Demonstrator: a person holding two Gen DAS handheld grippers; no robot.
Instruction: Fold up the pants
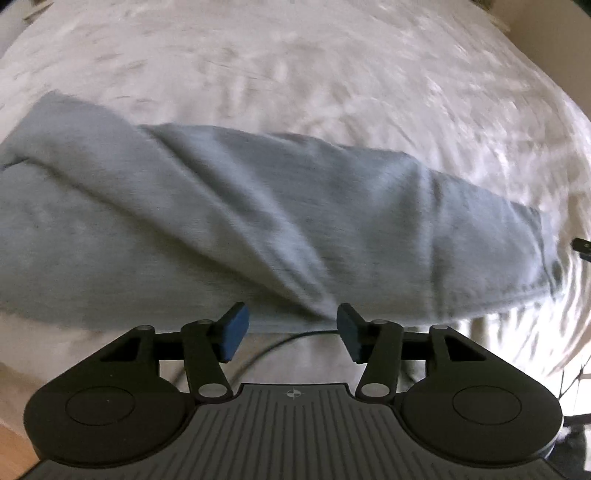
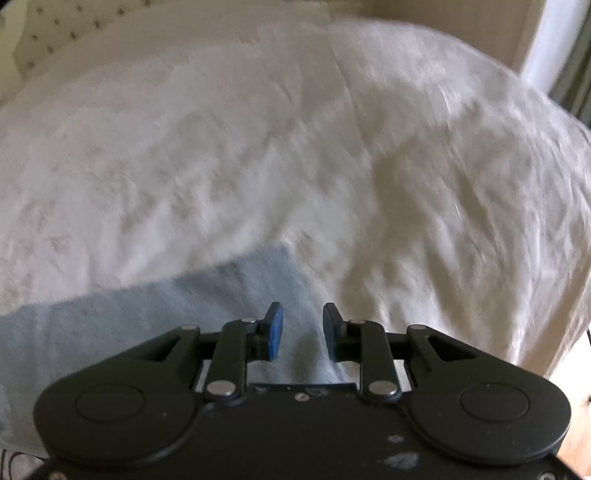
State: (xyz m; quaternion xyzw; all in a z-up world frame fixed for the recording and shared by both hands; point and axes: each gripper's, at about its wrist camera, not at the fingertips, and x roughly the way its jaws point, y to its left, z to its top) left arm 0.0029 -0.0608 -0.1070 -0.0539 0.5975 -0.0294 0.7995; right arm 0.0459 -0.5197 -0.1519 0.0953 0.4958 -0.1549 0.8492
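1. My left gripper (image 1: 293, 330) points steeply down over the near edge of the bed (image 1: 332, 74); its blue-padded fingers (image 1: 236, 330) stand well apart with nothing between them.
2. The pants (image 1: 221, 221), light blue-grey, lie folded into a long band across the white bedspread, running along the near edge of the bed from the left side toward the right, with diagonal creases across the middle.
3. In the left wrist view the near hem of the pants lies just beyond my left fingertips, not touched by the pads.
4. A thin dark cable (image 1: 266, 349) curves across the bedspread under my left gripper.
5. My right gripper (image 2: 303, 330) hangs over the right end of the pants (image 2: 129, 314), whose corner sits just beyond the fingertips; the fingers (image 2: 275, 330) are a little apart, with cloth seen through the gap below but not pinched.
6. A tufted headboard (image 2: 55, 29) shows at the far left corner of the bed in the right wrist view.
7. Both views are blurred.
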